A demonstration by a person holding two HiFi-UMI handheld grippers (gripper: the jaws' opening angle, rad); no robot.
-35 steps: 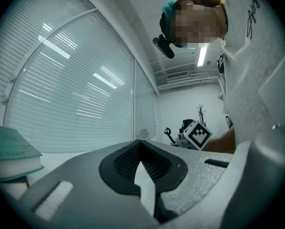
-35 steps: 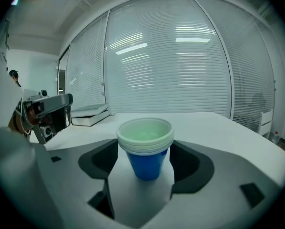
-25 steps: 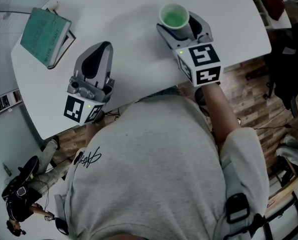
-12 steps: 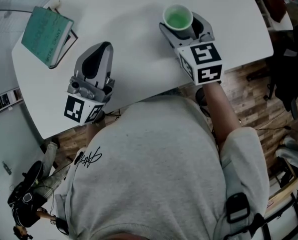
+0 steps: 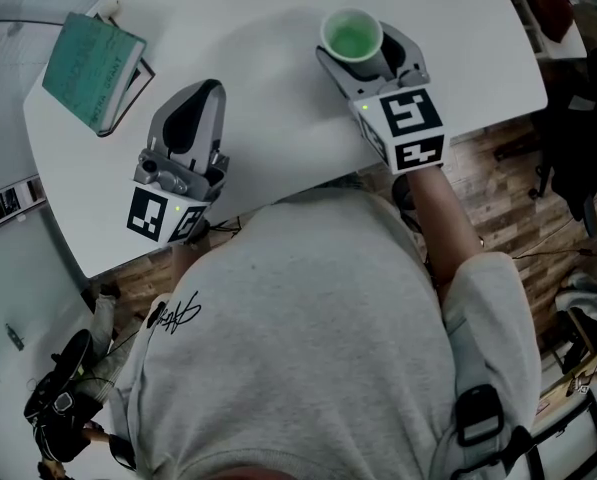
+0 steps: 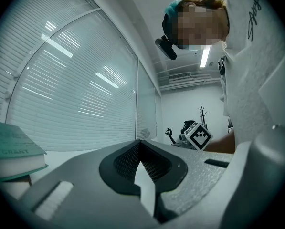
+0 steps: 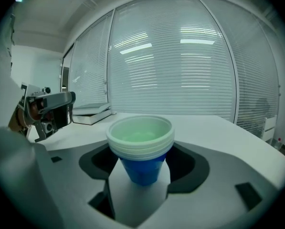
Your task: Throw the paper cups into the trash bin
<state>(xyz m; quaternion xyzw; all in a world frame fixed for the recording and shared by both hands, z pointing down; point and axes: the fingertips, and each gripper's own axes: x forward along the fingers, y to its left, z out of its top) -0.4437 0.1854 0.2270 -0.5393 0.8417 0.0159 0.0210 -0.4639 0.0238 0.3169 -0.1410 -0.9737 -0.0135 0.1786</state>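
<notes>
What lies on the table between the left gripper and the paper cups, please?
Only bare white table; the head view shows nothing between the left gripper and the paper cups.

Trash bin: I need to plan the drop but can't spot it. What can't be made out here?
- Trash bin: in no view; the person's torso fills the lower head view.
- Paper cups: base hidden between the jaws of the right gripper; stack count unclear.
- Book title: too small in the head view, cut off at the left gripper view's edge.
</notes>
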